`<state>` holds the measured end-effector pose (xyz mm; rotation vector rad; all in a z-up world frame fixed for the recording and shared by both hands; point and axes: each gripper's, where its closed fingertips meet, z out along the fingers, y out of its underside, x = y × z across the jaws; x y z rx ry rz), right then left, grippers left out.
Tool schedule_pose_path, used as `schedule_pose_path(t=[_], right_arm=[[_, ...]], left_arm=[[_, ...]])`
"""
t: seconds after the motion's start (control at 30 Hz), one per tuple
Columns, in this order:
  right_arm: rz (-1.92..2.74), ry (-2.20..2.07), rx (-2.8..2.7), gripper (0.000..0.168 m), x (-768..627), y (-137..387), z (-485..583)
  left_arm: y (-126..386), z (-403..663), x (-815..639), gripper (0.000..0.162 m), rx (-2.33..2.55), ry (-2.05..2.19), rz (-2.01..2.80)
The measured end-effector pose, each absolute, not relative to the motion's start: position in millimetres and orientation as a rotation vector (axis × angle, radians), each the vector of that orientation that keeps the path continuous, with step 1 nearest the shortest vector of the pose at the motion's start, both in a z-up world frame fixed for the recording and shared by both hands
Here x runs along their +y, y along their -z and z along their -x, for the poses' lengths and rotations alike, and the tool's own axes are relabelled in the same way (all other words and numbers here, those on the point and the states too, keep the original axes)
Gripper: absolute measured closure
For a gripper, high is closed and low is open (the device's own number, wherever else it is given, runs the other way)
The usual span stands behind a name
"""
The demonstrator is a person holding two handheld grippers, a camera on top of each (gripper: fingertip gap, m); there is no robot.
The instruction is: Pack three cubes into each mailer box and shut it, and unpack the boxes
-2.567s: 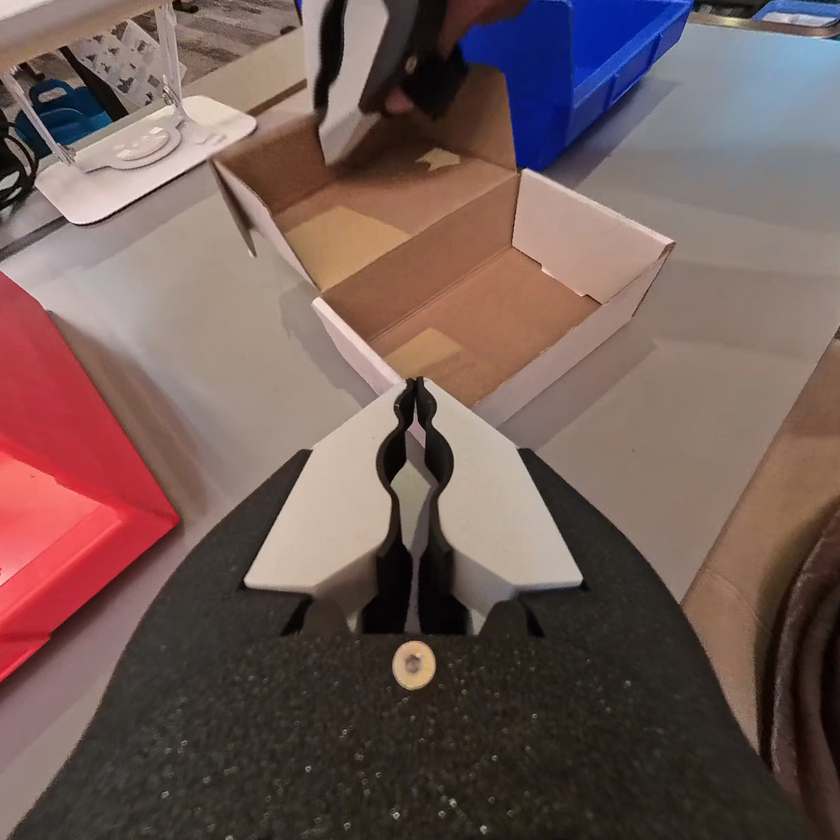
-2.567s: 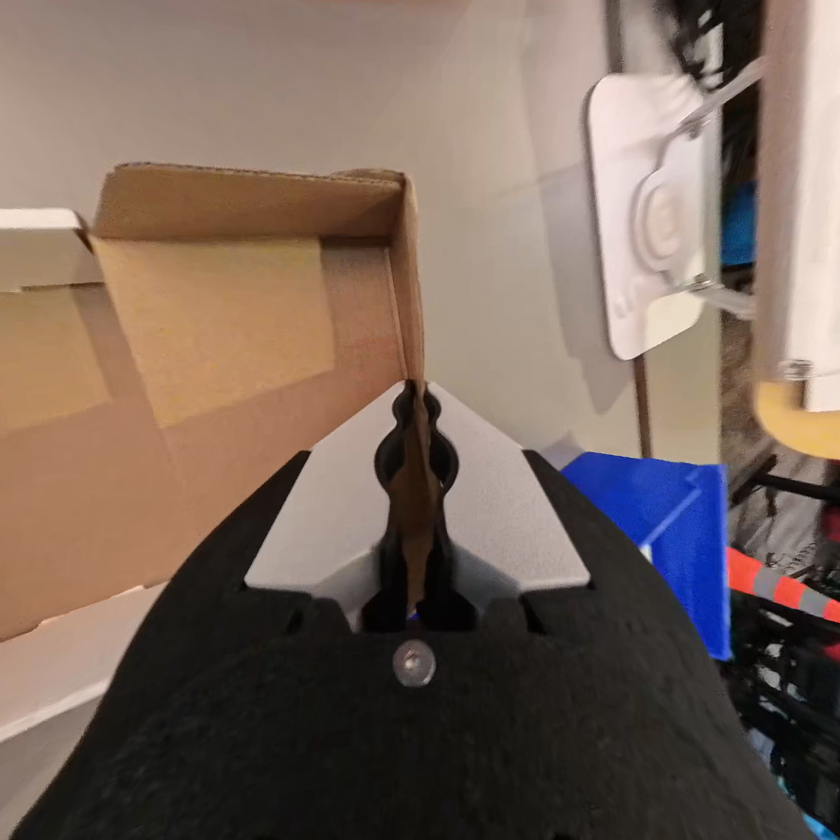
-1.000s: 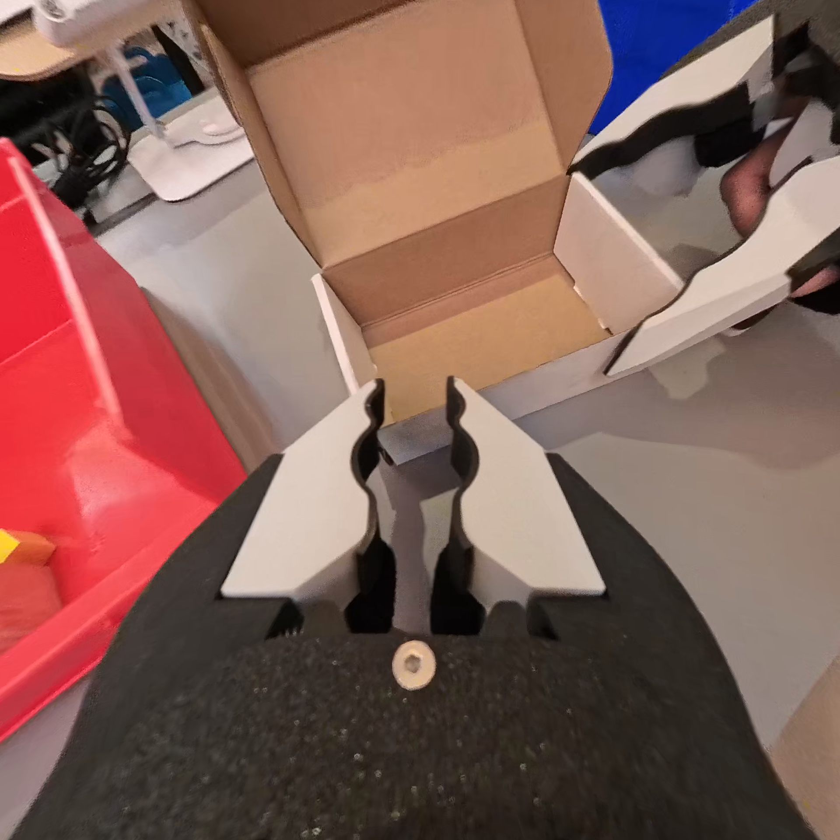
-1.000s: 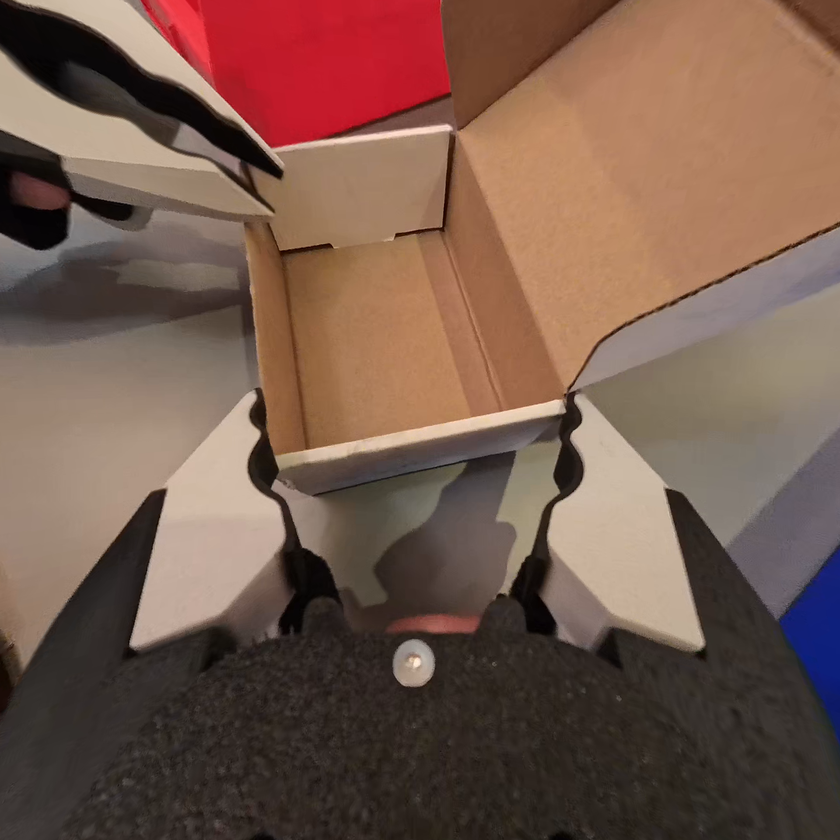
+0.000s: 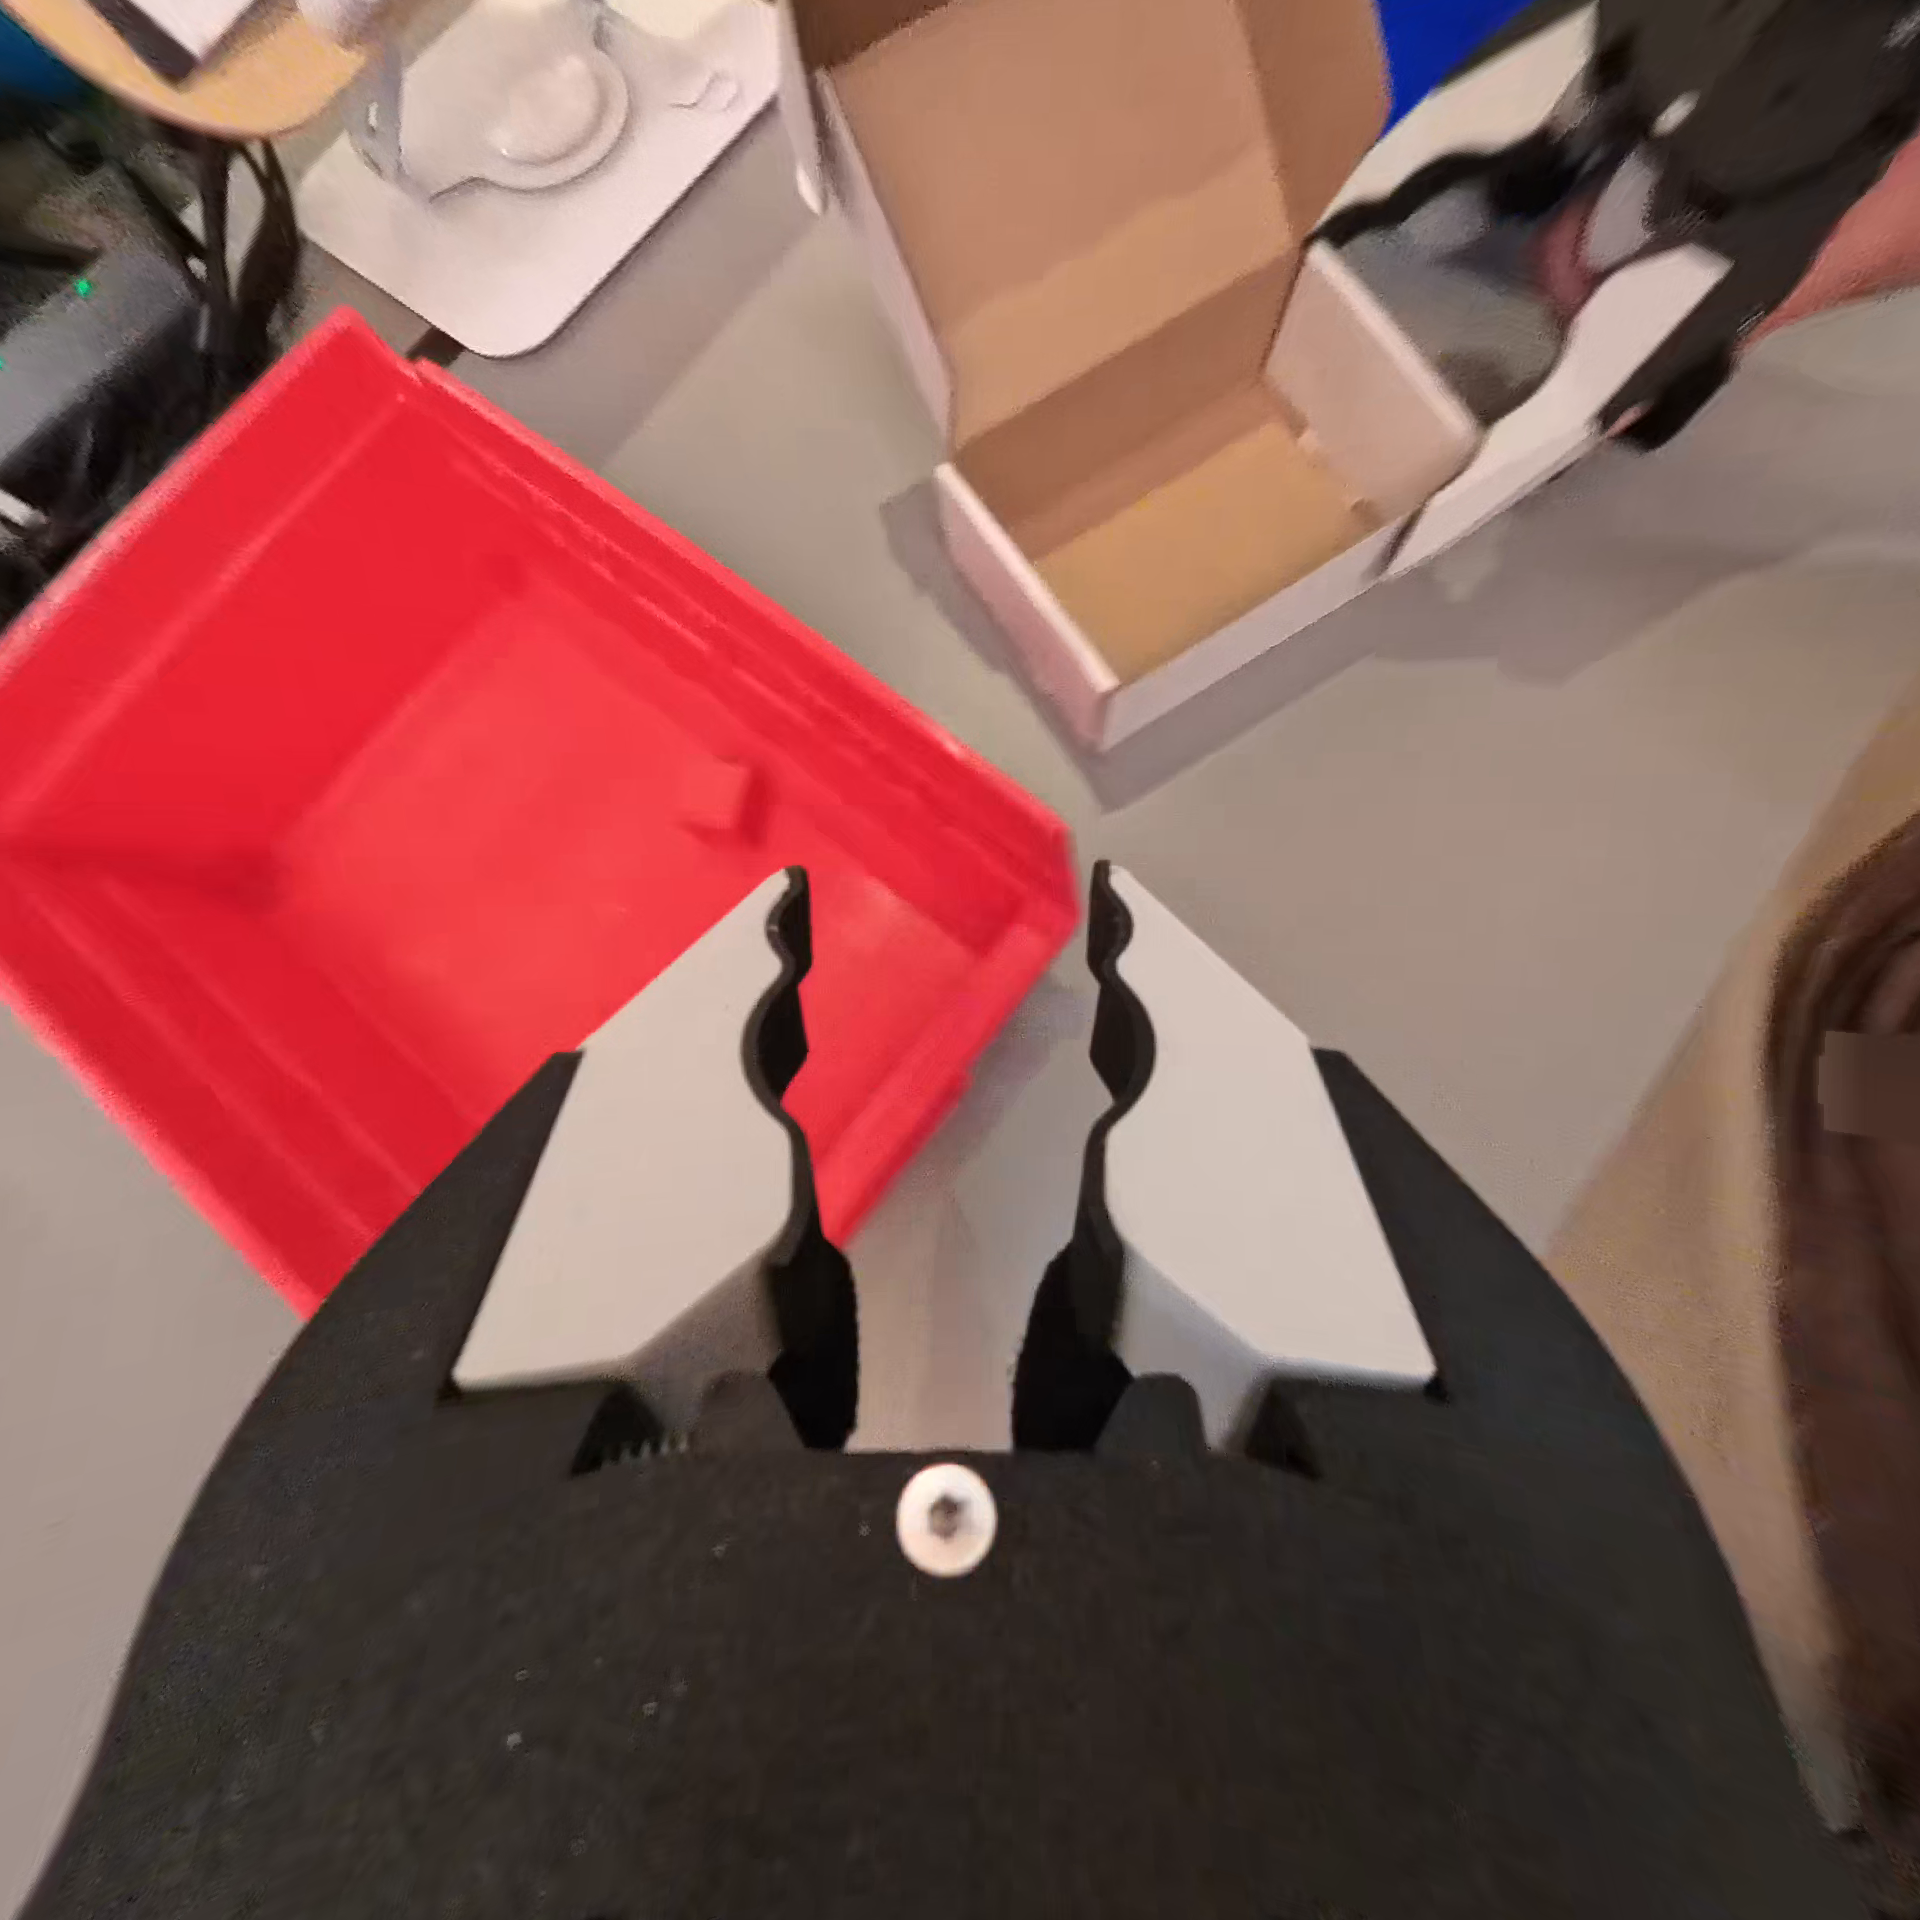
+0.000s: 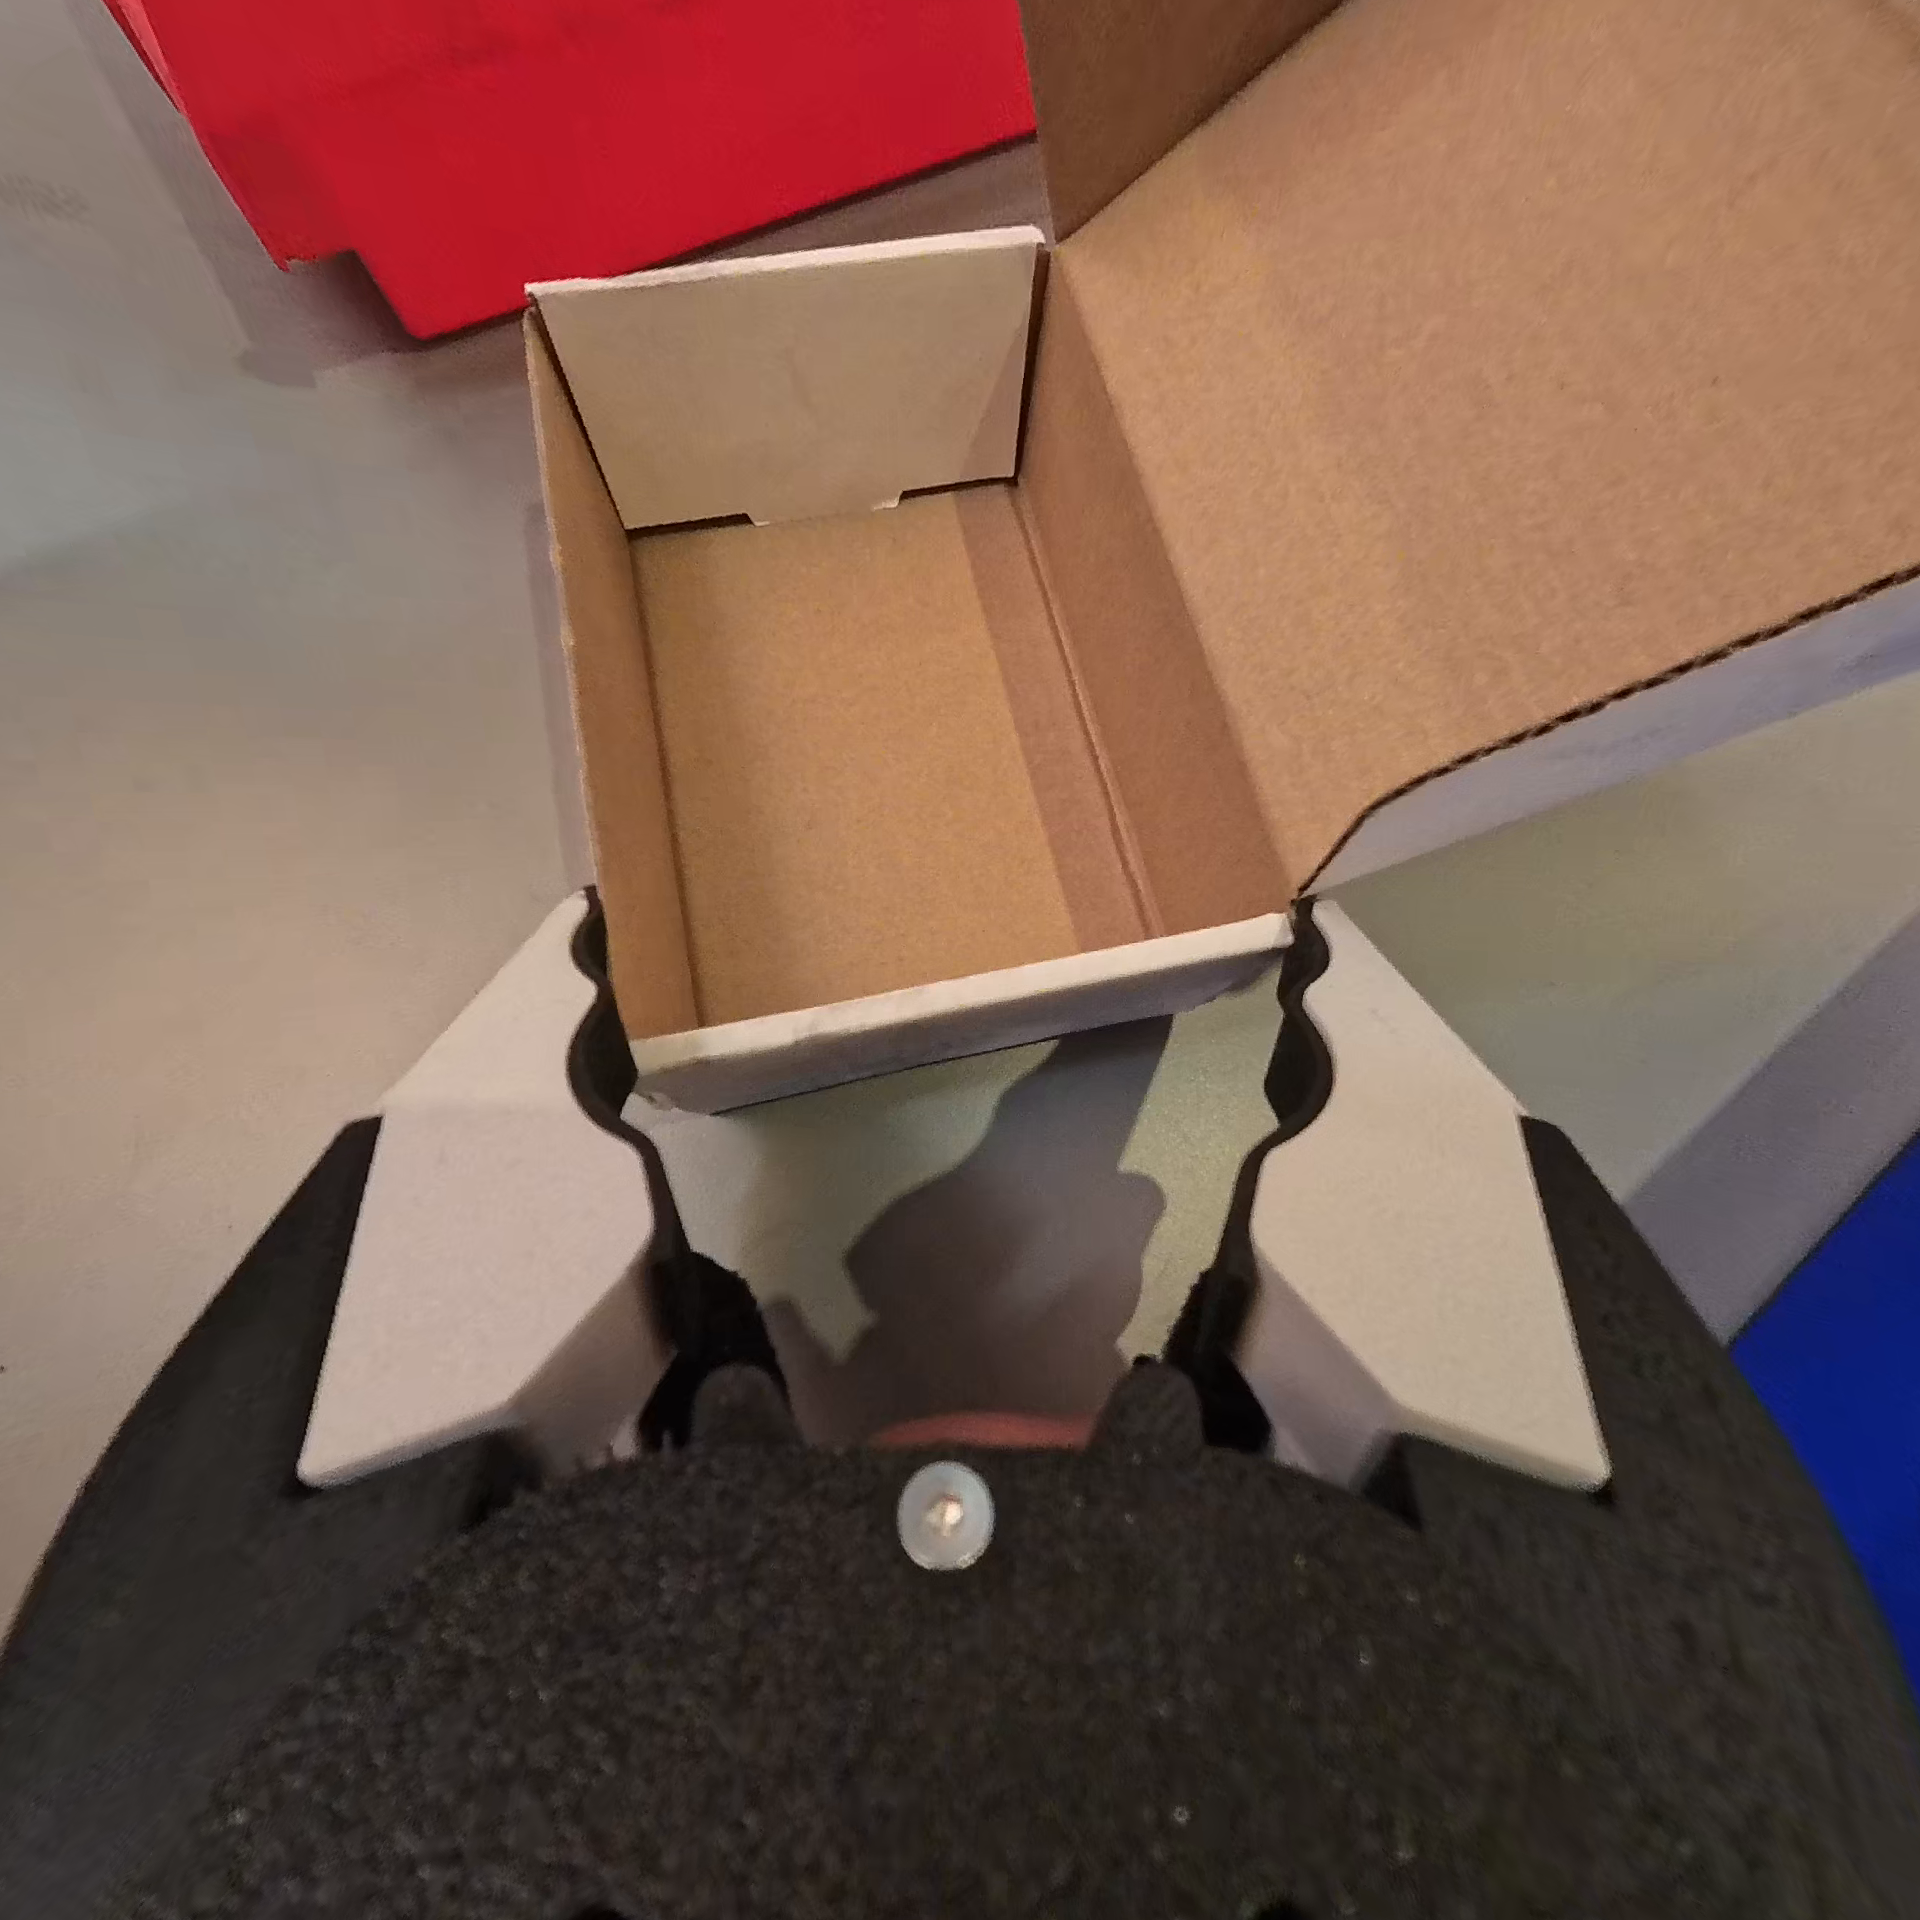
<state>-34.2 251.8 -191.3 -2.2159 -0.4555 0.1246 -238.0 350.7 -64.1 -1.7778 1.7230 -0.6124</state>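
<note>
- The white cardboard mailer box (image 6: 852, 769) with a brown inside stands on the grey table (image 5: 1351, 935), its lid (image 6: 1455, 416) raised and nothing in it.
- The right gripper (image 6: 940, 935) has its jaws spread wide, one on each side of the box's near end wall, just beside its corners.
- The left gripper (image 5: 945, 894) hangs over the corner of the red plastic bin (image 5: 468, 790), jaws parted and holding nothing.
- A blue bin (image 6: 1849, 1330) shows at the right edge.

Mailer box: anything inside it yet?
No. The mailer box shows only bare cardboard floor; no cubes. Its near wall hides a thin strip of floor.
</note>
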Motion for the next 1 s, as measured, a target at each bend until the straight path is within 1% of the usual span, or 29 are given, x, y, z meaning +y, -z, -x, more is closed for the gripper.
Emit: schedule_pose_path(t=[0.13, 0.33, 0.43, 0.47, 0.5, 0.53, 0.57, 0.7, 0.77, 0.83, 1.0], right_arm=[[2.223, -0.119, -0.454, 0.043, 251, 192, 34], [2.226, -0.121, -0.46, 0.044, 251, 192, 34], [2.228, -0.12, -0.462, 0.044, 251, 192, 34], [2.228, -0.12, -0.463, 0.044, 251, 192, 34], [2.228, -0.121, -0.465, 0.044, 251, 192, 34], [2.228, -0.122, -0.465, 0.044, 251, 192, 34], [2.228, -0.123, -0.467, 0.044, 251, 192, 34], [2.229, -0.123, -0.471, 0.044, 251, 192, 34], [2.229, -0.124, -0.471, 0.044, 251, 192, 34], [2.229, -0.124, -0.471, 0.044, 251, 192, 34], [2.229, -0.123, -0.47, 0.044, 252, 192, 34]], left_arm=[[90, 208, 402, 0.111, 1.912, 0.455, 1.756], [166, 182, 440, 0.107, 2.163, 0.247, 1.822], [192, 179, 447, 0.107, 2.242, 0.18, 1.867], [198, 178, 449, 0.112, 2.253, 0.162, 1.871], [202, 178, 453, 0.128, 2.253, 0.132, 1.876], [204, 178, 456, 0.138, 2.254, 0.11, 1.882], [205, 178, 457, 0.138, 2.256, 0.11, 1.889], [202, 187, 456, 0.138, 2.283, 0.106, 1.916], [191, 194, 459, 0.138, 2.29, 0.072, 1.88], [167, 197, 460, 0.138, 2.268, 0.066, 1.838], [77, 172, 423, 0.138, 2.257, 0.232, 1.586]])
